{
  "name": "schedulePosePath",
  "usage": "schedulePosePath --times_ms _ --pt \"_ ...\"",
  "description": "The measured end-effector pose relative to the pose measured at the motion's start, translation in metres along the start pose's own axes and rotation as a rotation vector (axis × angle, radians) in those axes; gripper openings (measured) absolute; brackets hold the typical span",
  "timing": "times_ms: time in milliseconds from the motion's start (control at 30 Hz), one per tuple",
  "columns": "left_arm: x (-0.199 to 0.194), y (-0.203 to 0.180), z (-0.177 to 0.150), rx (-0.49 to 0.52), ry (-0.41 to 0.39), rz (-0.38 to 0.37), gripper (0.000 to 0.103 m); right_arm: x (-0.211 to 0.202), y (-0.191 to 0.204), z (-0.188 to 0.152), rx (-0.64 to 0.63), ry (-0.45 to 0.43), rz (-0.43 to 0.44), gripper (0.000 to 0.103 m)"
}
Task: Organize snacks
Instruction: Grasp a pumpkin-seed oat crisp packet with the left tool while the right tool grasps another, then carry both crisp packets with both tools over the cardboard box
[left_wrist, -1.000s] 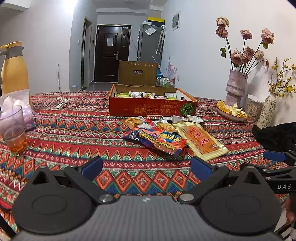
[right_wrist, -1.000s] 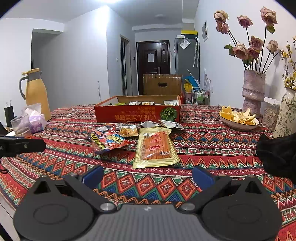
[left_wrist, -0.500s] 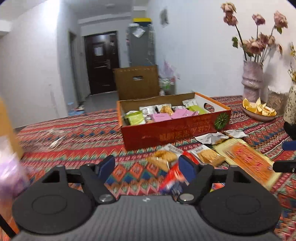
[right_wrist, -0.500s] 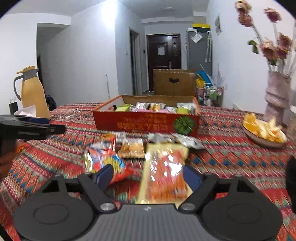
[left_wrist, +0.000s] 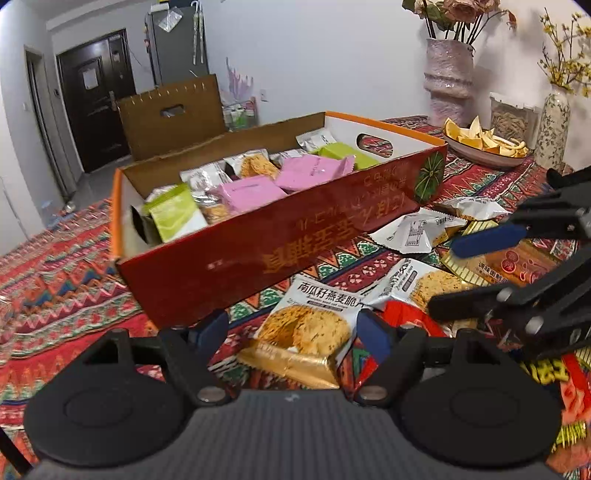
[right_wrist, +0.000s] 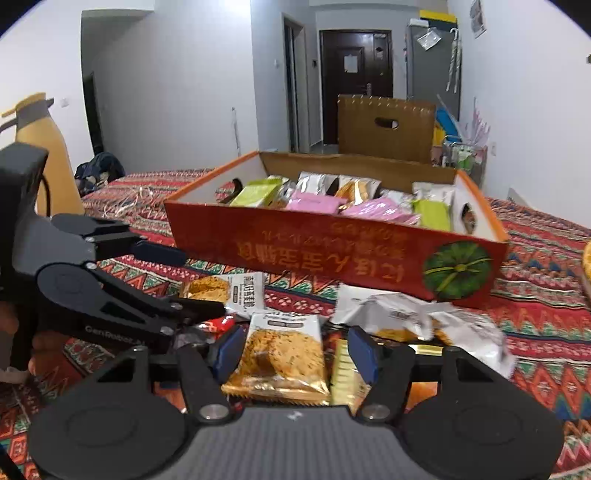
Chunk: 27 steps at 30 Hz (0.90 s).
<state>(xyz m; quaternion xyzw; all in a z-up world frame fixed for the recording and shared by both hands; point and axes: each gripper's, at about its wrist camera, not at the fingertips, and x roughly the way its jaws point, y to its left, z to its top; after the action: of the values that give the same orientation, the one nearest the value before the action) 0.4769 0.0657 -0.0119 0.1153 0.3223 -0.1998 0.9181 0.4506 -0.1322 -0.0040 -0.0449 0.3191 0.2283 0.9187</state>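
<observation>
Snacks in crinkly foil and plastic wrappers were split between two places: a good many pink, green and silver packets (left_wrist: 255, 192) already lay inside the long red cardboard box with orange rim (left_wrist: 280, 254), while a loose cluster still sat on the patterned red woven cloth of the worktop (left_wrist: 66, 288) just in front of it. So the sorting looked partly done, with several packets left to move (at least five, by a rough judgement).

The left gripper (left_wrist: 291, 330) had its fingers spread wide on either side of a white-and-gold oat crisp packet (left_wrist: 306, 328), not yet closed on it. The right gripper (right_wrist: 295, 349) likewise stood wide open around a second white-and-gold crisp packet (right_wrist: 282, 354), gripping nothing. Both packets rested flat on the cloth, near the box's front wall.
</observation>
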Motion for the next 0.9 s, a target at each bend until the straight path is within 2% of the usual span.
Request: schedulePosePath --times_ms 133,233,267,333,500,667,900 --pt "0.01 0.007 -0.003 -0.066 0.001 -0.049 0.074 0.016 0.001 -0.002 -0.008 0.021 -0.007 0.059" --pt "0.008 0.003 -0.003 -0.052 -0.016 -0.067 0.055 0.021 0.0 -0.005 -0.007 0.023 -0.002 0.055" --pt "0.007 0.003 -0.002 -0.056 -0.012 -0.062 0.048 0.02 0.002 -0.007 -0.023 0.02 -0.012 0.049" --pt "0.005 0.005 -0.001 -0.086 -0.01 -0.063 0.041 0.019 0.004 -0.008 -0.036 0.015 -0.013 0.047" --pt "0.006 0.003 -0.001 -0.103 -0.014 -0.048 0.04 0.016 -0.002 -0.008 -0.008 -0.002 0.005 0.04" --pt "-0.002 0.002 0.001 -0.125 0.002 -0.008 0.04 0.011 -0.007 -0.009 0.017 -0.015 -0.01 0.039" --pt "-0.06 0.0 0.0 -0.2 -0.056 0.105 0.04 -0.026 -0.016 -0.006 0.063 -0.104 -0.055 0.039"
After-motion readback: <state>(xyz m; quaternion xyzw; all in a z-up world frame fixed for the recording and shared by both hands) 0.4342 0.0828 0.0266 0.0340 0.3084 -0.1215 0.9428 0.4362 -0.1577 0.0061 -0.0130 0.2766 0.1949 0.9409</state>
